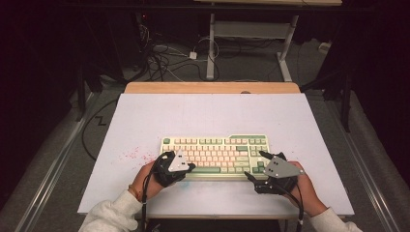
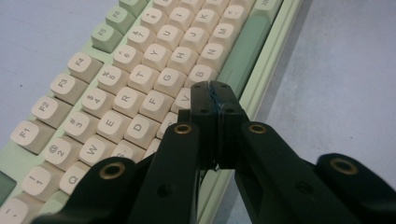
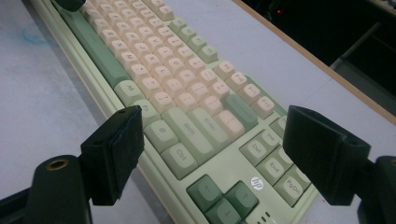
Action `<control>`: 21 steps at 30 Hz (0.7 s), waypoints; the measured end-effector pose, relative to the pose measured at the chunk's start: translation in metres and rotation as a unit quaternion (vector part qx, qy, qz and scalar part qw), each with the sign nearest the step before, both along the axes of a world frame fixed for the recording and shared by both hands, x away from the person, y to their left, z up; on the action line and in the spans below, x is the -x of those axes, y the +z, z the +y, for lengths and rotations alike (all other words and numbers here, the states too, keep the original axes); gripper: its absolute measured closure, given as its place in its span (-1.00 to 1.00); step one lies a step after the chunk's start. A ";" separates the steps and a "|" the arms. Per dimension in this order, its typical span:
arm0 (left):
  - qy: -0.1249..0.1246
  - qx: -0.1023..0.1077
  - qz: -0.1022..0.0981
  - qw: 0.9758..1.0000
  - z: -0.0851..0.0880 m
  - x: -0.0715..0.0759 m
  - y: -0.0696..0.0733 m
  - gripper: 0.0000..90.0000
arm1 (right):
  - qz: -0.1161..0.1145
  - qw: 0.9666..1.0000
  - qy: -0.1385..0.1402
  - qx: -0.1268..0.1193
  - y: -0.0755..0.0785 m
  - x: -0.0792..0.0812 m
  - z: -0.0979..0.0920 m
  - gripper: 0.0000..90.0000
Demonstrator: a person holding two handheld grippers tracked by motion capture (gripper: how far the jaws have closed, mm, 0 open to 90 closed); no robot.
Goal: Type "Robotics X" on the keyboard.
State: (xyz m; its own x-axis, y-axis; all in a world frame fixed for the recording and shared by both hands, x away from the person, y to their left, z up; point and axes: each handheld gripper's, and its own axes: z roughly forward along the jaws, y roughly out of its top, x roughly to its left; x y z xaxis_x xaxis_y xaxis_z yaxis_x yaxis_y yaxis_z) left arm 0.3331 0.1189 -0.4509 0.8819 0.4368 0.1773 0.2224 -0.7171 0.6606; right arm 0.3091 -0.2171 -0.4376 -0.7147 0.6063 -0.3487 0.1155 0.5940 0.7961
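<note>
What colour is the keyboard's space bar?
Sage green, darker than the pale green case; the space bar shows best in the right gripper view.

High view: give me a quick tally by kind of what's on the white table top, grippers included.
Keyboard, green and cream: 1
Hand-held grippers: 2, the left gripper shut at the keyboard's left end, the right gripper open at its right end
Red speckled stain on the table top: 1
Total: 4

High view overhead, facing forward; both gripper views close over keyboard [image 1: 215, 155].
</note>
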 end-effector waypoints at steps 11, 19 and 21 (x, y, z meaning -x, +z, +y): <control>0.003 0.006 -0.005 1.000 0.001 0.001 0.000 0.95 | -0.002 1.000 -0.001 0.000 0.001 0.000 -0.001 -0.53; 0.012 0.024 -0.026 0.999 0.008 0.002 0.012 0.94 | -0.004 1.000 -0.002 -0.002 0.002 0.000 -0.002 -0.53; 0.014 0.028 -0.027 0.999 0.010 0.002 0.013 0.94 | -0.003 1.000 -0.002 -0.002 0.002 0.000 -0.002 -0.53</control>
